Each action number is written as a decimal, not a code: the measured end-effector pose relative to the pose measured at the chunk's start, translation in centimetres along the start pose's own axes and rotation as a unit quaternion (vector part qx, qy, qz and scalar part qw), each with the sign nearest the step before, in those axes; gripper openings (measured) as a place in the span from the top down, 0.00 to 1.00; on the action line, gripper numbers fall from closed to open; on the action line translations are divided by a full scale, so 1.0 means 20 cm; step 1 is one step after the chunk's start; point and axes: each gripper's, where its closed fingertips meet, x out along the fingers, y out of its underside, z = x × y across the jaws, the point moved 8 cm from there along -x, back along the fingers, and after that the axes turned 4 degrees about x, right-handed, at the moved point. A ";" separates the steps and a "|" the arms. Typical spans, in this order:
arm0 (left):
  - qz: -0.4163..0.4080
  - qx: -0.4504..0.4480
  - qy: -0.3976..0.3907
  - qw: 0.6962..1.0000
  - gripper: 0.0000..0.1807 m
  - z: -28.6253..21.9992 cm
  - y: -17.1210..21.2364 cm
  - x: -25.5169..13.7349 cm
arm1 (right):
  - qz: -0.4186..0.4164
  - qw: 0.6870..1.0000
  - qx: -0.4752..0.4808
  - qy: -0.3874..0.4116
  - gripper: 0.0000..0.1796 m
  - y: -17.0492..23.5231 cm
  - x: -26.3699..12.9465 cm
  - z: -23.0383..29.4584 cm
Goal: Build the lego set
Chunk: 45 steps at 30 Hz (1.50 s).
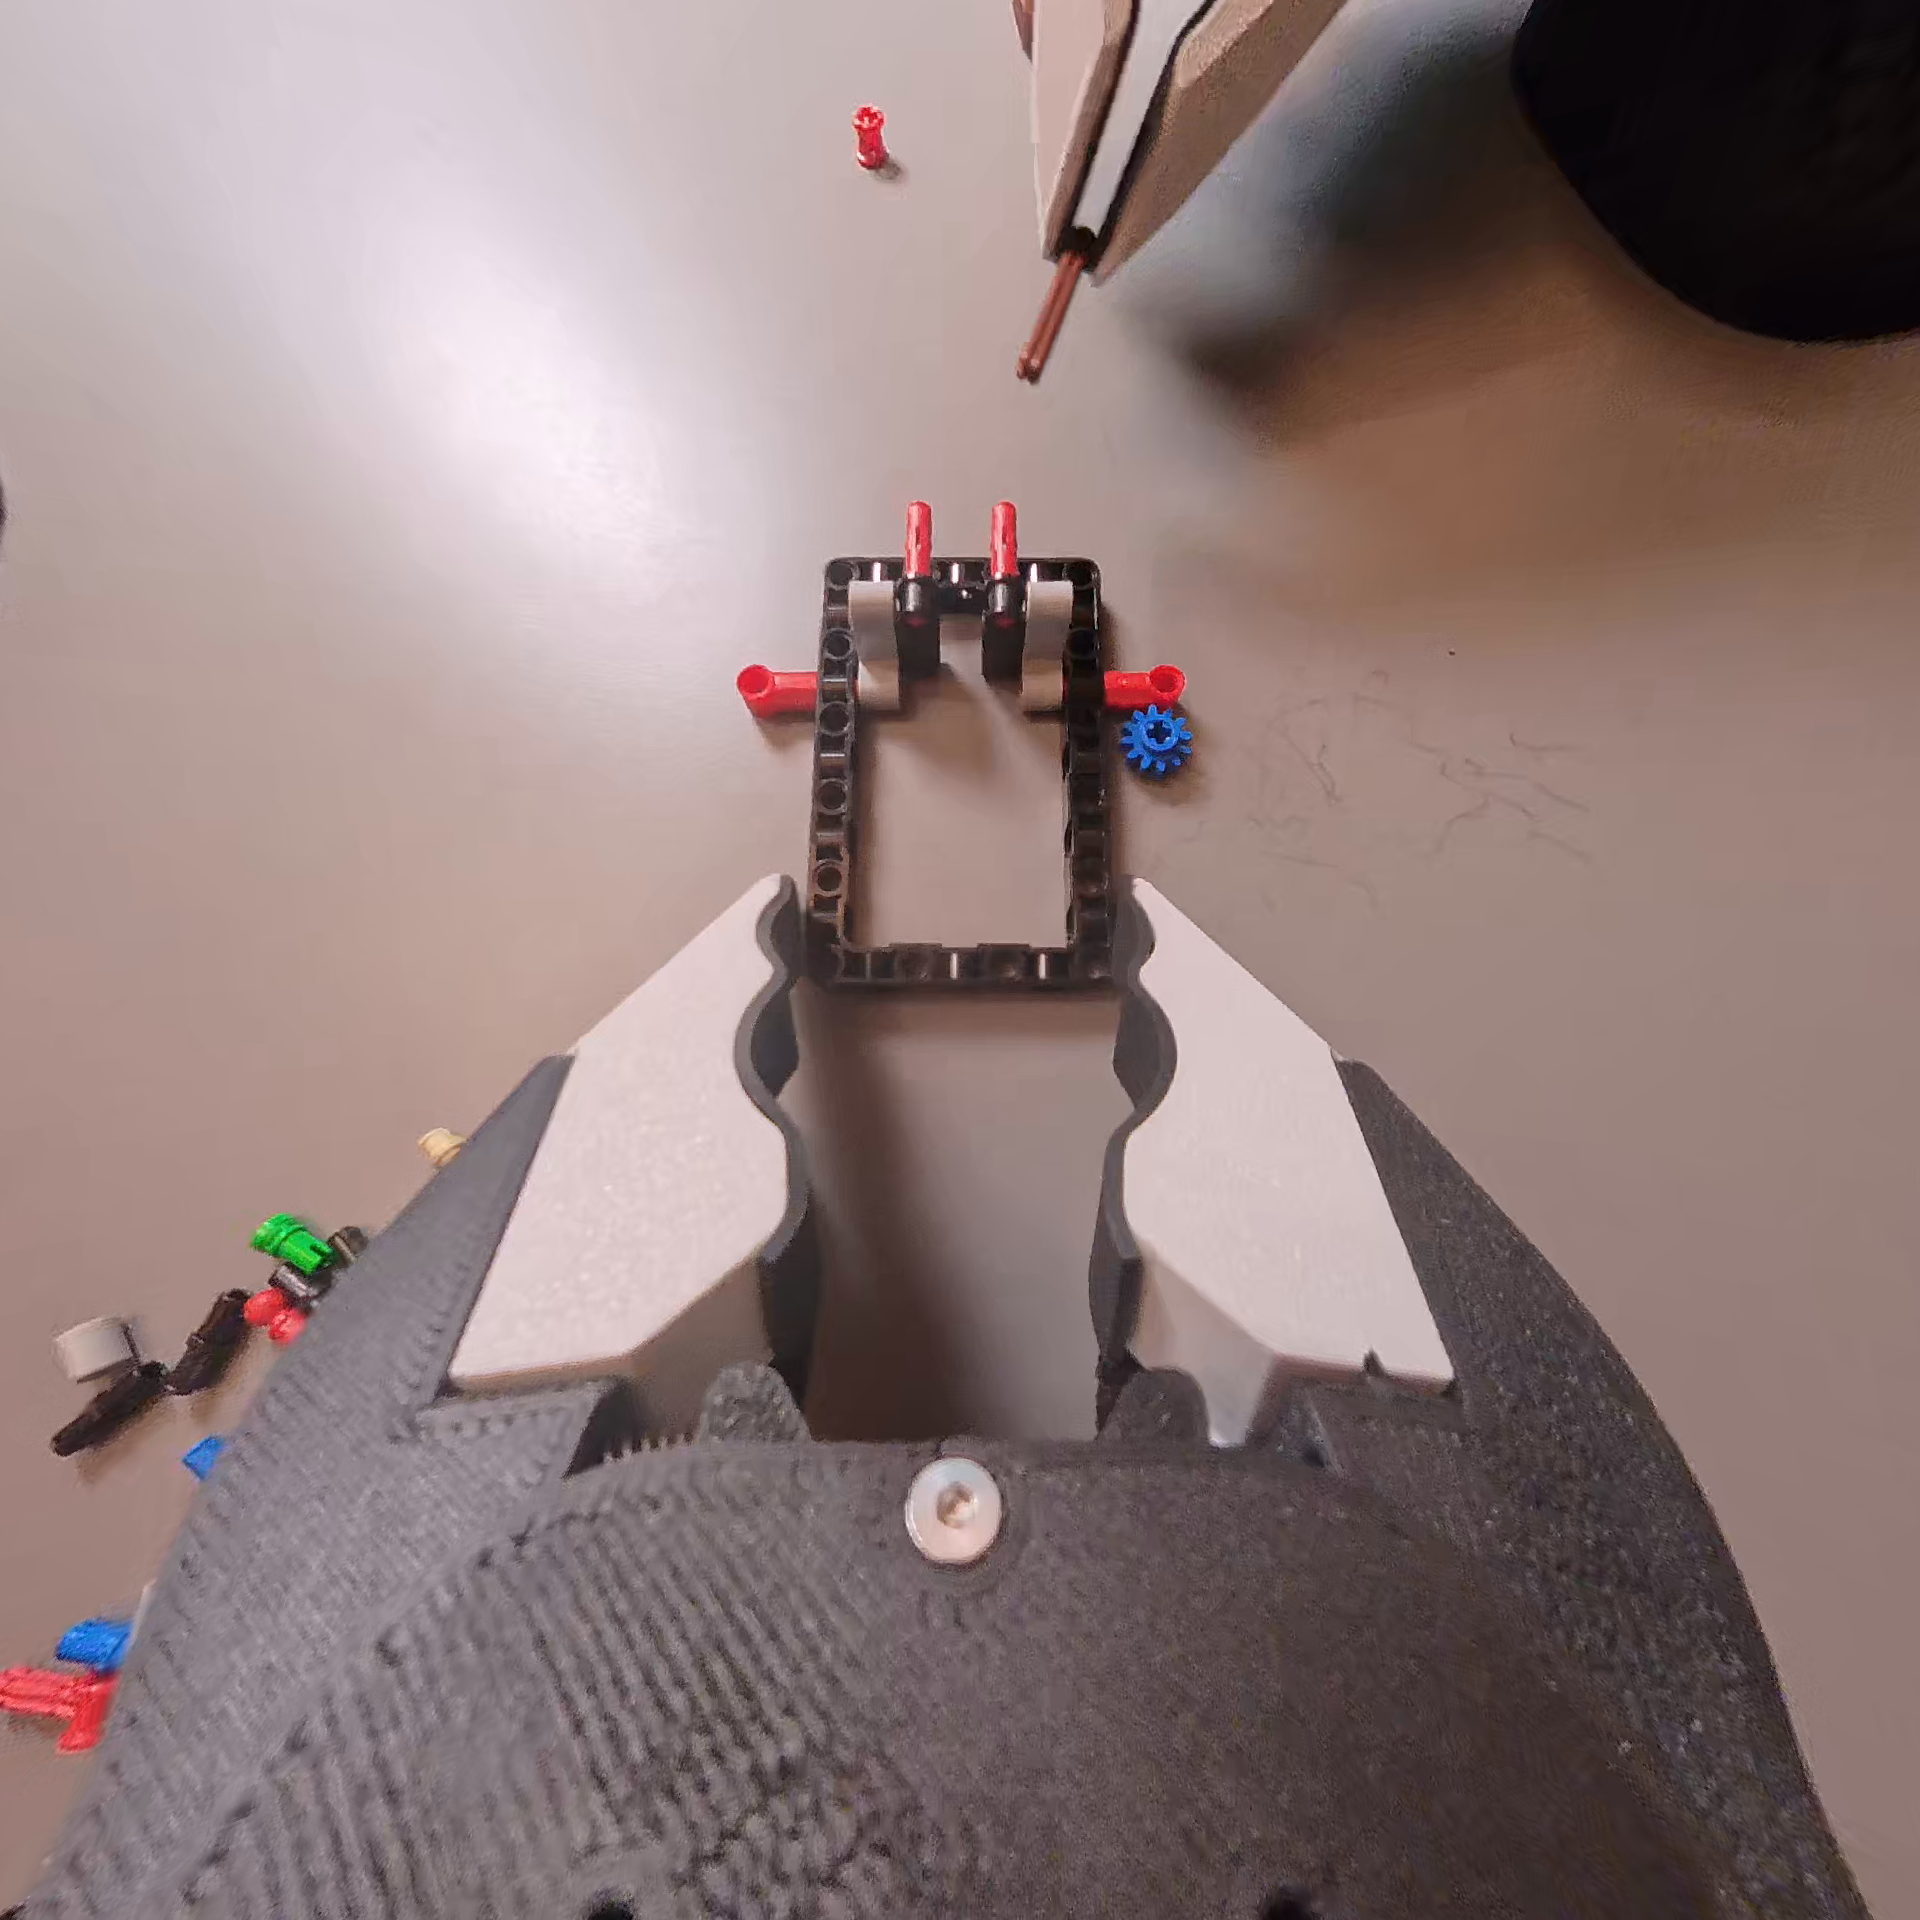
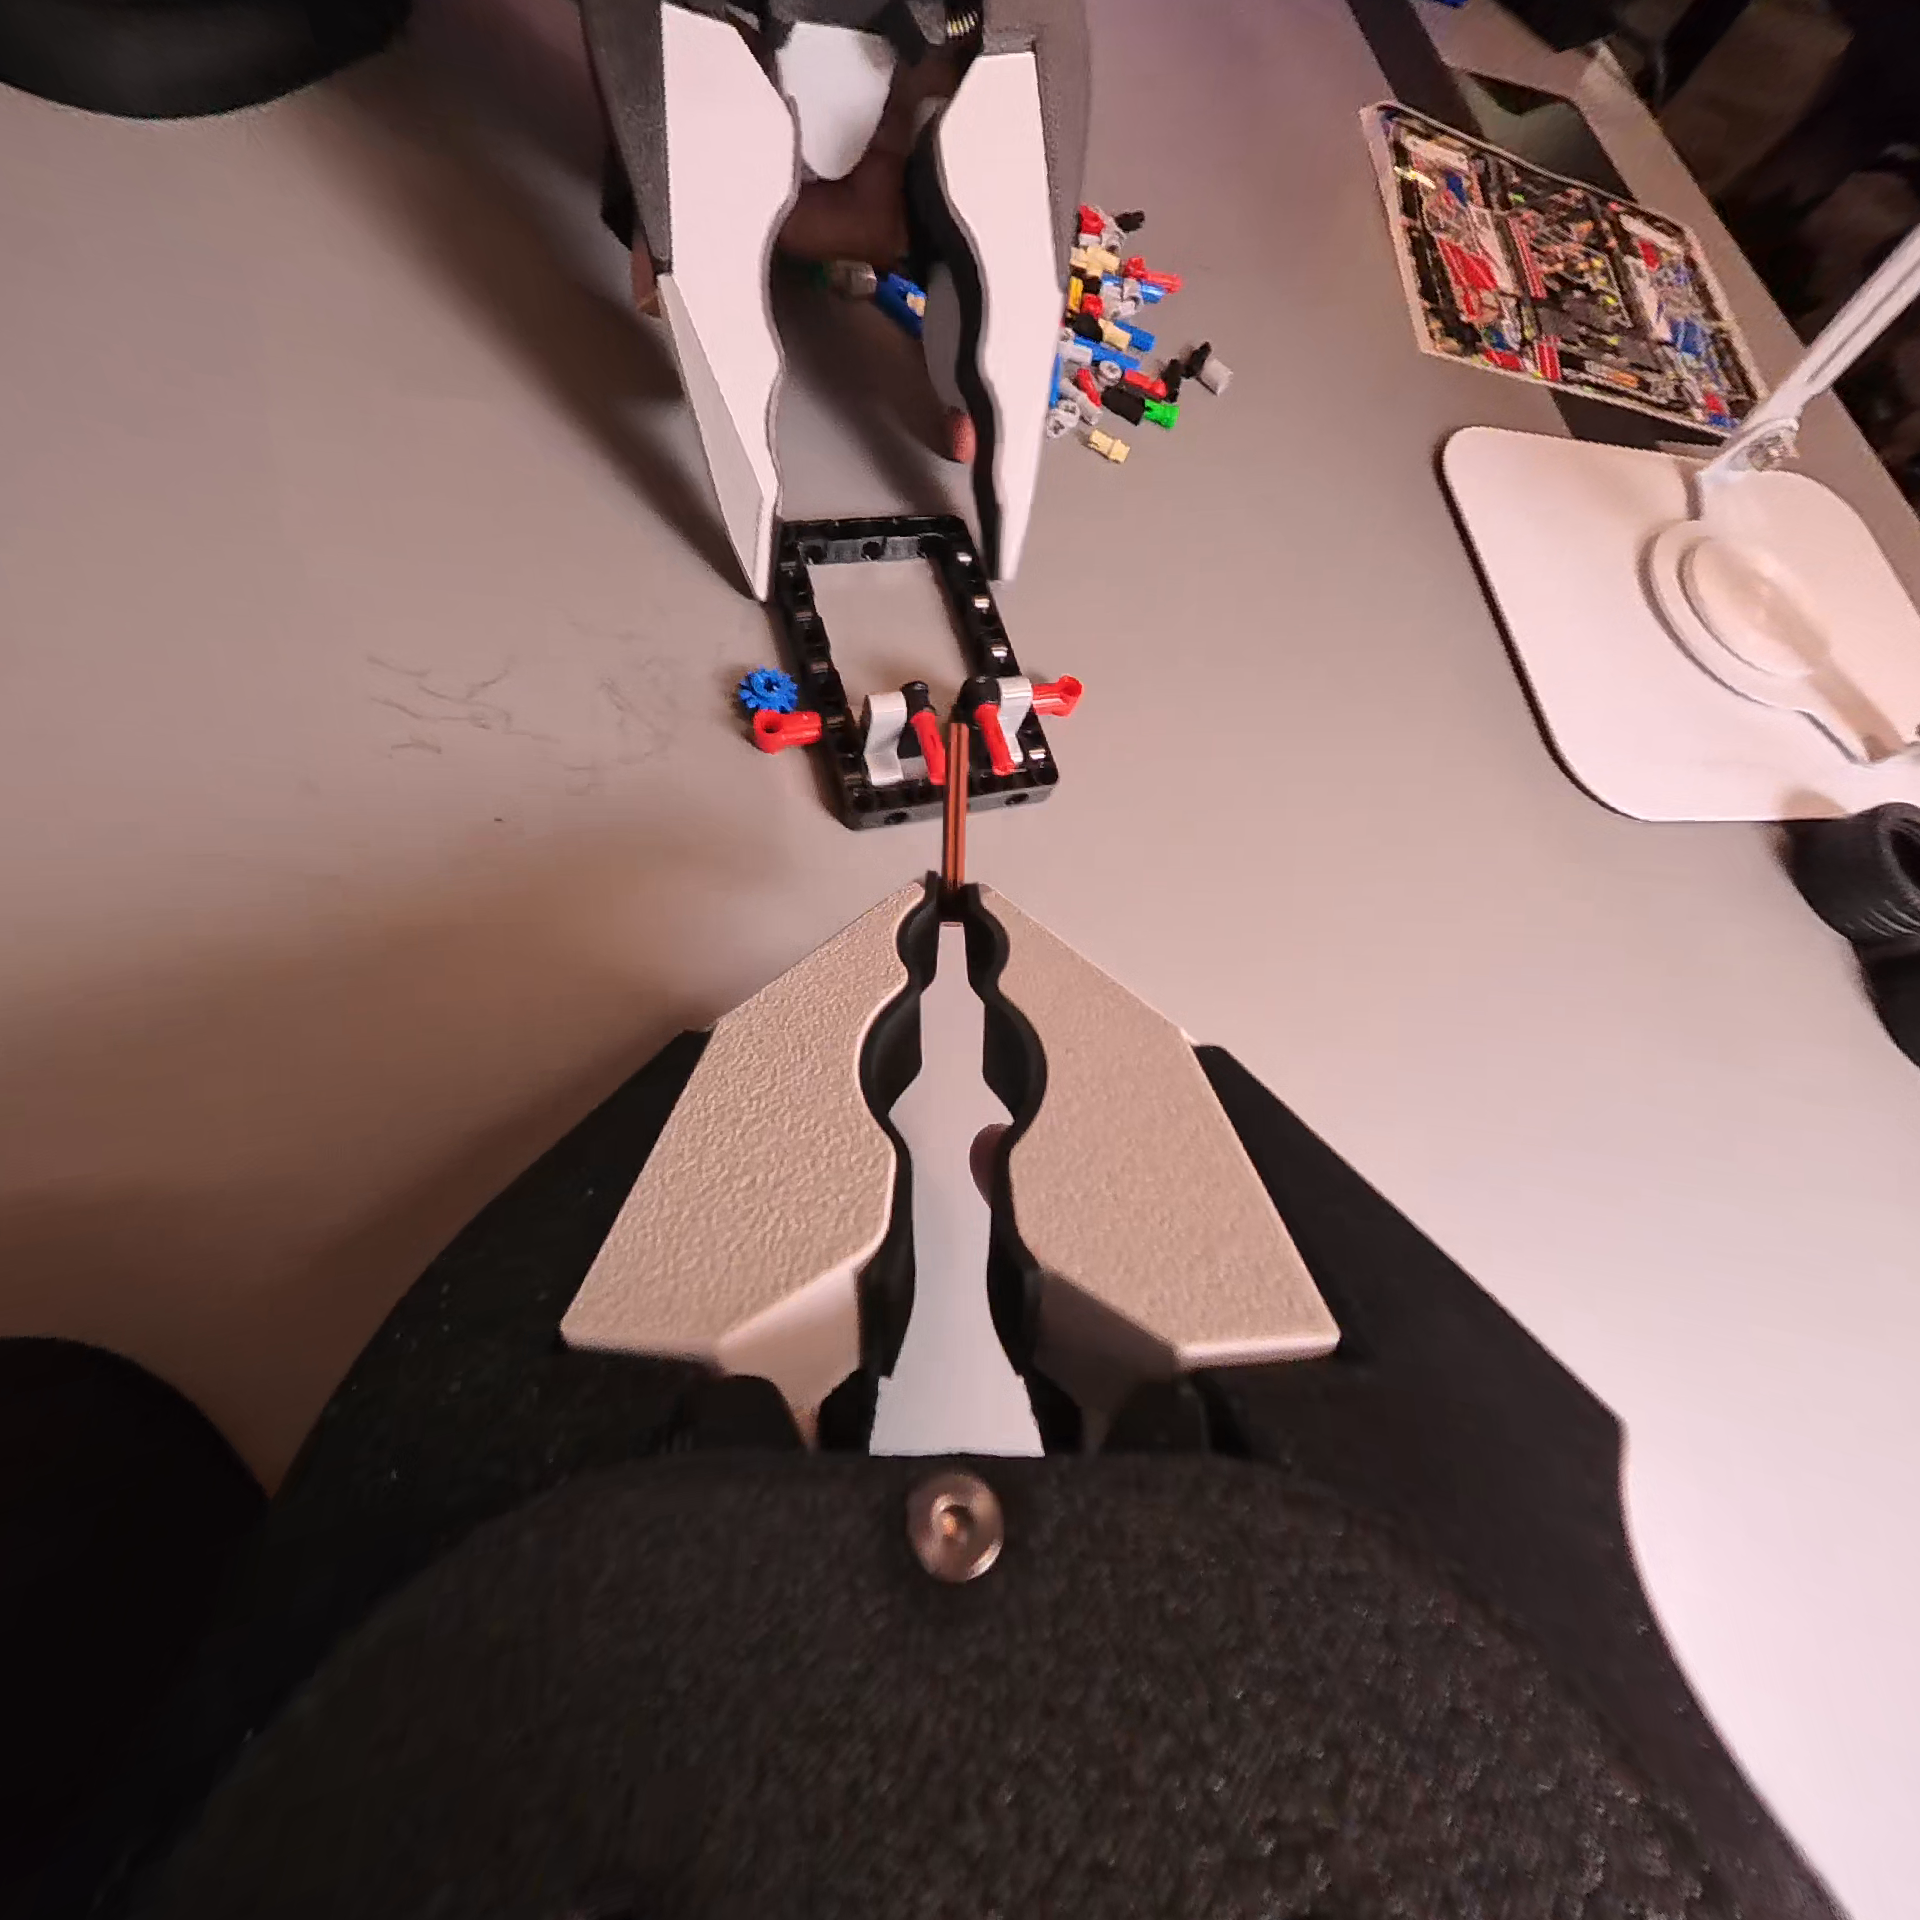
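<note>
A black rectangular frame (image 1: pixel 831 790) lies flat on the table, with grey connectors, two red axle pins and red side pins at its far end. My left gripper (image 1: pixel 964 914) is shut on the frame's near end, one finger against each side. From the right wrist view the frame (image 2: pixel 800 623) sits between the left gripper's white fingers (image 2: pixel 727 416). My right gripper (image 2: pixel 954 894) is shut on a thin brown axle (image 2: pixel 956 800) that points toward the gap between the two grey connectors. In the left wrist view the right gripper (image 1: pixel 1081 249) and its axle (image 1: pixel 1049 322) hover beyond the frame, apart from it.
A blue gear (image 1: pixel 1155 740) lies beside the frame's red side pin. A loose red pin (image 1: pixel 869 135) lies farther off. A pile of small parts (image 2: pixel 1117 322) sits behind the left gripper. An instruction booklet (image 2: pixel 1558 260), a white lamp base (image 2: pixel 1662 623) and a black tyre (image 2: pixel 1870 873) are at the right. The tips of one gripper are about 11 cm away from the tips of the other.
</note>
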 end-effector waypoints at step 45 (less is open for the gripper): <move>-0.005 0.019 0.015 1.000 0.62 0.00 -0.07 0.07 | 0.056 0.998 0.010 -0.009 0.99 0.13 0.02 -0.02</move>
